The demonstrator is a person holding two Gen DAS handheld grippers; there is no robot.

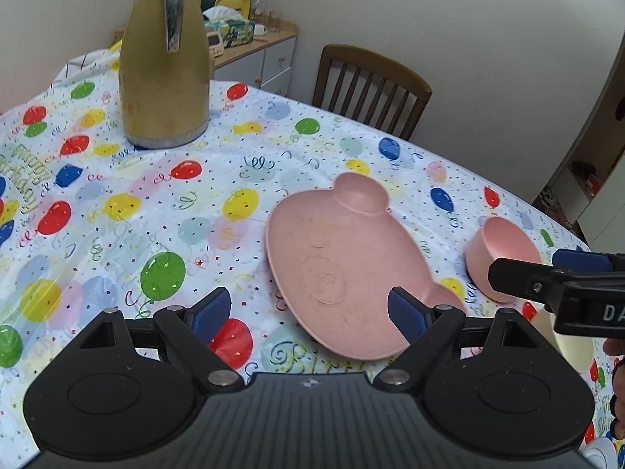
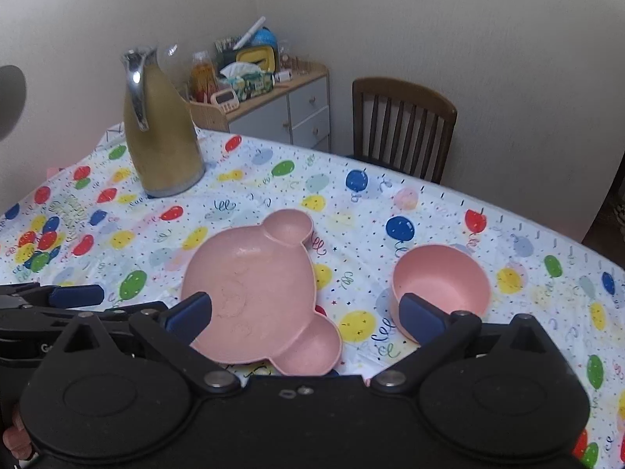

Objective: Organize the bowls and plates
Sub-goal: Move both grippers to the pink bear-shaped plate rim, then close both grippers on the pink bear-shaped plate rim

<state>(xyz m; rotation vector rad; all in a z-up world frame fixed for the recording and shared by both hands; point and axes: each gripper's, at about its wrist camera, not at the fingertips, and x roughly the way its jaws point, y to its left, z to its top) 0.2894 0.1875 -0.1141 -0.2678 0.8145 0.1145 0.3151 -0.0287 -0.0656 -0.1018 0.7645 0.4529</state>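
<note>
A: Starting at the left, what stands there?

B: A tall tan jug (image 2: 162, 133) with a chrome handle, upright at the far left of the balloon-print table (image 2: 429, 211). Whether it holds anything cannot be told.

A: And the left gripper (image 1: 308, 312)?

B: Its jaws stand wide apart and hold nothing; it hovers over the near edge of the plate (image 1: 343, 269), one blue pad above the rim.

A: The plate itself?

B: Pink, bear-shaped, lying flat at the table's middle. Its main well and both ear wells are empty. It looks like light, stiff, matte plastic, unlikely to shatter, so the raised rim near an ear seems the place to pinch.

A: Then the right gripper (image 2: 308, 318)?

B: Also spread open and empty, with the plate's near ear between its fingers and the right pad low against the bowl (image 2: 441, 285).

A: The bowl?

B: Pink, upright, empty, well apart from the plate on the right. Likely light; its thin wall should take a pinch over the lip.
</note>
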